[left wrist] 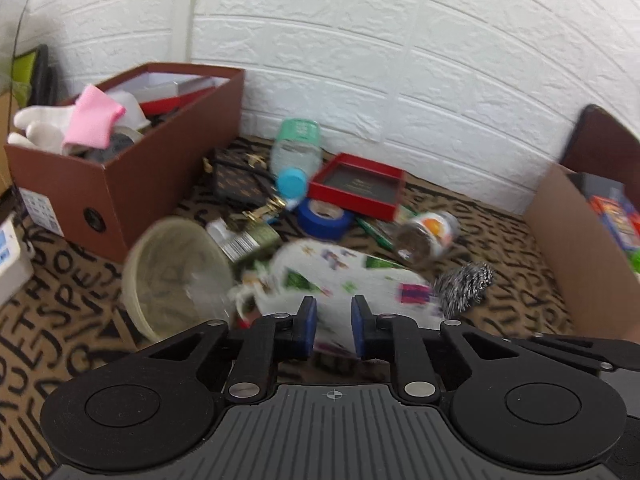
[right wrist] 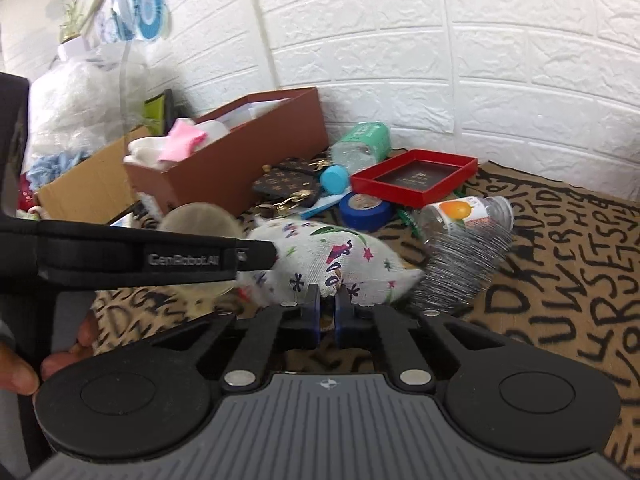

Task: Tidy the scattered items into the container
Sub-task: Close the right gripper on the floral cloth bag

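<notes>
Cloth printed with small coloured figures (right wrist: 332, 264) lies bunched on the lettered mat (right wrist: 560, 272), in the middle of the clutter and just ahead of both tools. Our right tongs (right wrist: 328, 304) reach low and level into its near edge, jaws nearly together, and they pinch a fold of the fabric. Our left tongs (left wrist: 334, 320) hover over the same cloth (left wrist: 344, 276) from the other side, jaws parted with the white fabric showing between them; whether the pads touch it we cannot tell through the blur.

From the right wrist we see the left tool as a black bar crossing the frame, with the fingers of the person's left hand (right wrist: 20, 364) curled beneath it. That view also shows a plain cardboard box (right wrist: 92, 184) behind the brown container (right wrist: 224, 164).

The left wrist view gives the brown container (left wrist: 120, 184) at far left, already holding a pink cloth (left wrist: 94, 118) and other things, and a second cardboard box (left wrist: 568, 248) at right. Around the cloth lie a clear round bowl (left wrist: 176, 276), a blue tape roll (left wrist: 324, 218), a red tray (left wrist: 360, 184), a bottle with a blue cap (left wrist: 296, 160), an orange-labelled bottle (left wrist: 428, 236) and a metal scourer (left wrist: 464, 280) just beside the cloth.
</notes>
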